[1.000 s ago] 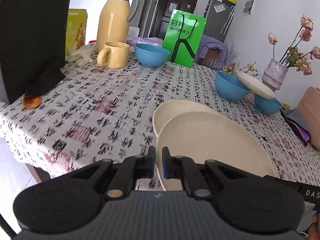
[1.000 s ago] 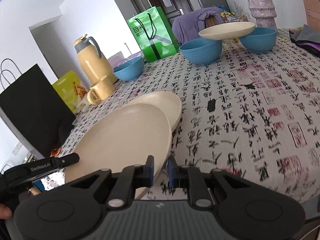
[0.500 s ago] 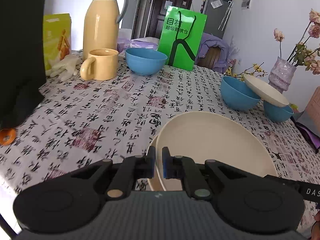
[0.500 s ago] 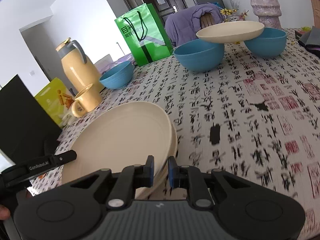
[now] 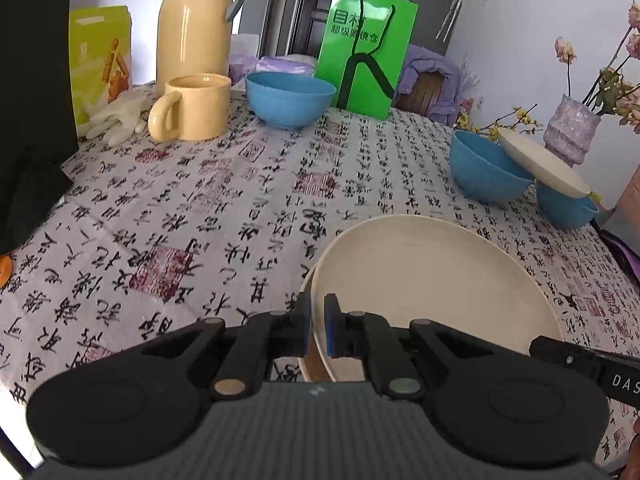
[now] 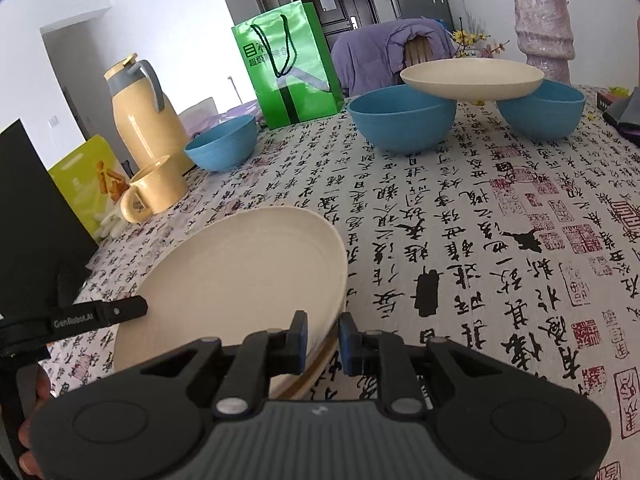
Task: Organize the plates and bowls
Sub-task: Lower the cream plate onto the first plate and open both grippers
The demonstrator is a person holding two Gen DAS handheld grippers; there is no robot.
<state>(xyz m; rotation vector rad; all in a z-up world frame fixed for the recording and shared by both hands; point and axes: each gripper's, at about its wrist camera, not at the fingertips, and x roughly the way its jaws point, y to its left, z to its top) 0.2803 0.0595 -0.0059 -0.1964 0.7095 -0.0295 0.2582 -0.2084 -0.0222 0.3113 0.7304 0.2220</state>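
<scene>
A cream plate [image 5: 432, 280] [image 6: 240, 272] rests on a second cream plate [image 5: 306, 292] [image 6: 316, 374] on the patterned tablecloth. My left gripper [image 5: 316, 330] is shut on the top plate's near rim. My right gripper [image 6: 323, 338] is at the opposite rim. Its jaws are opening, and the rim stands between the pads with a gap on the right side. Farther off, a third cream plate [image 6: 472, 80] [image 5: 540, 164] bridges two blue bowls [image 6: 402, 118] [image 6: 540, 110]. Another blue bowl [image 5: 290, 98] [image 6: 222, 142] sits by the green bag.
A yellow thermos [image 5: 194, 24], a yellow mug [image 5: 196, 108], a green paper bag [image 5: 366, 50], a yellow packet [image 5: 100, 60] and white gloves line the far side. A black bag [image 5: 32, 80] stands at the left. A purple vase [image 6: 544, 36] stands behind the bowls.
Both grippers carried the top plate forward over the lower plate until the two line up. The right gripper's jaws have widened around the rim.
</scene>
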